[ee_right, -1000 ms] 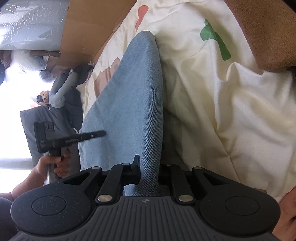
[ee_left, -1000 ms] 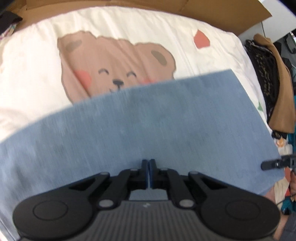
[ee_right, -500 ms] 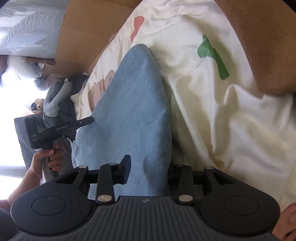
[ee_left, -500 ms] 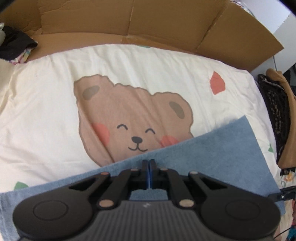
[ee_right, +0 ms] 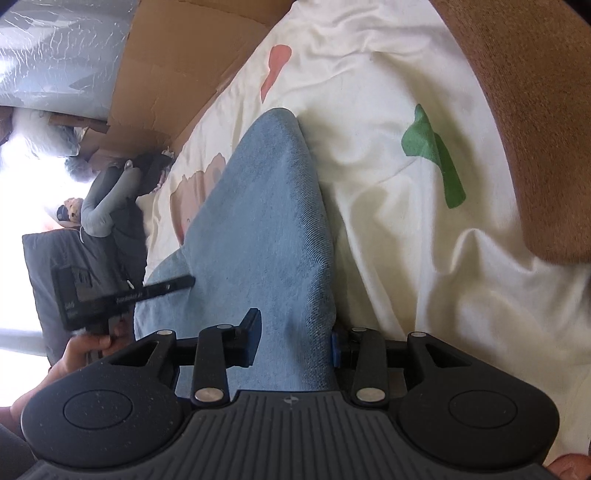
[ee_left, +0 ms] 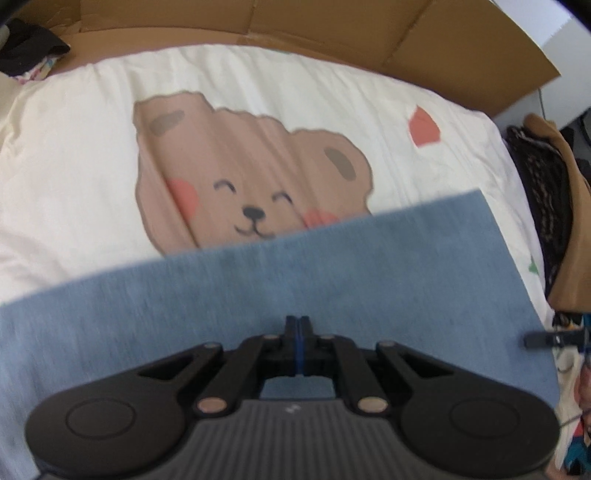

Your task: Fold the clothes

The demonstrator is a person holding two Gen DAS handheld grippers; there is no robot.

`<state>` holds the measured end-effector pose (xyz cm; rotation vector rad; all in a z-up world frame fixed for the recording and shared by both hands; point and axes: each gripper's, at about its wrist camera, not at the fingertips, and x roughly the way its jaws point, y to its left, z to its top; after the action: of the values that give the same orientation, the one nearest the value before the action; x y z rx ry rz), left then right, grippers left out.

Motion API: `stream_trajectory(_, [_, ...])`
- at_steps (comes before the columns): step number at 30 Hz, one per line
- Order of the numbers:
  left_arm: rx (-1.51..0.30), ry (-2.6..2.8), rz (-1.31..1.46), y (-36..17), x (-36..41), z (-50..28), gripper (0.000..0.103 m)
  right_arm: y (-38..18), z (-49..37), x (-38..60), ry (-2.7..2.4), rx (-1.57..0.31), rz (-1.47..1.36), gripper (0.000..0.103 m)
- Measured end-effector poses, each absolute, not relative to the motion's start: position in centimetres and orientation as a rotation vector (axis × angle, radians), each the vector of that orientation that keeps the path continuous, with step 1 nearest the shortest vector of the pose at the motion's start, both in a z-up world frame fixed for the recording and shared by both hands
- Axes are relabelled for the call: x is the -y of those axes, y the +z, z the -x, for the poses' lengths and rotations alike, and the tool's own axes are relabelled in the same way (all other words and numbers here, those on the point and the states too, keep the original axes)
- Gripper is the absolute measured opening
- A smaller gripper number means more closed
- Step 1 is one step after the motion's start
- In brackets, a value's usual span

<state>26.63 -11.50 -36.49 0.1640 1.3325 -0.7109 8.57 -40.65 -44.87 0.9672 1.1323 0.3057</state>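
Note:
A blue cloth (ee_left: 332, 277) lies spread over the cream bed cover, its far edge just below the bear print's chin. My left gripper (ee_left: 297, 321) is shut, pinching the cloth near its near edge. The right wrist view shows the left gripper (ee_right: 184, 284) meeting the cloth (ee_right: 266, 221) where it rises into a small peak. My right gripper (ee_right: 293, 328) stands open, with a fold of the cloth lying loose between its jaws. One of the right gripper's fingers (ee_left: 532, 339) pokes in at the cloth's right edge.
The bed cover (ee_left: 92, 147) has a brown bear print. Flattened cardboard (ee_left: 332, 29) lines the far side. A brown garment (ee_right: 535, 110) and dark patterned clothes (ee_left: 539, 192) are piled on the right. A person's hand (ee_right: 85, 347) holds the left gripper. Grey bundles (ee_right: 107, 199) lie beyond.
My right gripper's jaws opened and let go of the cloth fold. In the left wrist view the cloth's far edge dropped back toward me, then swung out again to the bear's chin.

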Motion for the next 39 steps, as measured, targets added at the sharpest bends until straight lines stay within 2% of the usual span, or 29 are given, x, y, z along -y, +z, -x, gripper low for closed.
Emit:
stream_trajectory(9, [-1.439,-0.756,-0.193,-36.8,9.9,-21.2,0.002,-45.4,-9.5,40.8,0.286,-1.107,-0.986,0.036])
stream_trajectory(12, [-1.456,-0.771,-0.201,-36.7,9.3,-19.7,0.002,-45.1,-10.1,40.4,0.277,-1.116,-0.95,0.026])
stream_trajectory(14, [-1.466,-0.774,-0.196,-36.6,8.9,-18.9,0.002,-44.5,-10.4,40.1,0.274,-1.138,-0.916,0.016])
stream_trajectory(17, [-1.479,-0.784,-0.183,-36.5,8.1,-18.0,0.002,-43.2,-10.5,39.9,0.267,-1.166,-0.888,0.008])
stream_trajectory(27, [-1.486,-0.786,-0.104,-36.6,5.6,-16.0,0.002,-41.1,-12.2,37.9,0.305,-1.31,-0.732,0.011])
stream_trajectory(30, [-1.474,-0.792,-0.092,-36.5,5.1,-15.6,0.002,-41.1,-12.4,37.9,0.3,-1.331,-0.727,0.007])
stream_trajectory(39, [-1.447,-0.81,-0.018,-36.8,3.4,-15.2,0.002,-33.9,-14.4,34.1,0.326,-1.381,-0.58,0.006])
